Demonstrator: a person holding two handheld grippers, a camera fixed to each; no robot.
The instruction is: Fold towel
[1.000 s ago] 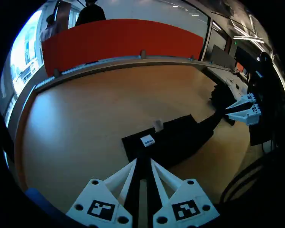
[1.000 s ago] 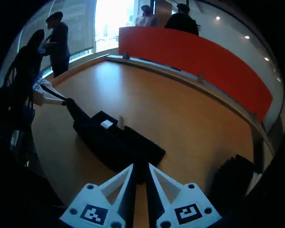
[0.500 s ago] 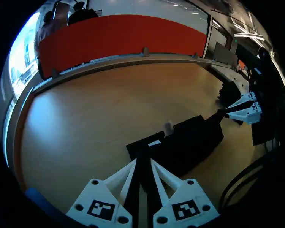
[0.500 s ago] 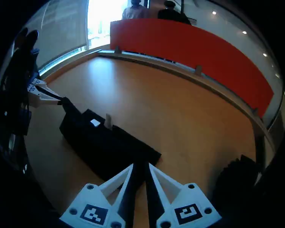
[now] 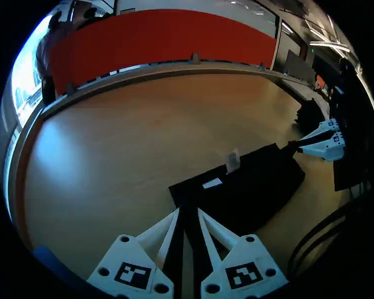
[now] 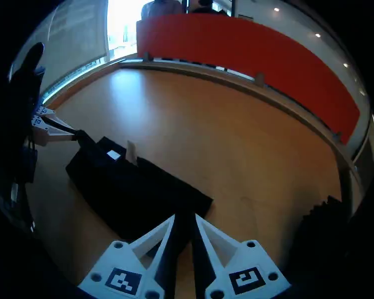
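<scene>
The black towel (image 5: 252,182) is lying stretched across the wooden table (image 5: 112,139). The left gripper (image 5: 188,212) is pinching one end, its fingers nearly together. The right gripper (image 6: 183,217) is pinching the opposite end, seemingly just as tightly.

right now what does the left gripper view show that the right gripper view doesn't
Left gripper view: the left gripper close up, clamped on one end of the black towel, the right gripper small at far right, ceiling strip lights. Right gripper view: the reverse, the right gripper close up on the other end, the left gripper small at far left. Shared: the white tag on the towel, the wooden table, the red partition.
</scene>
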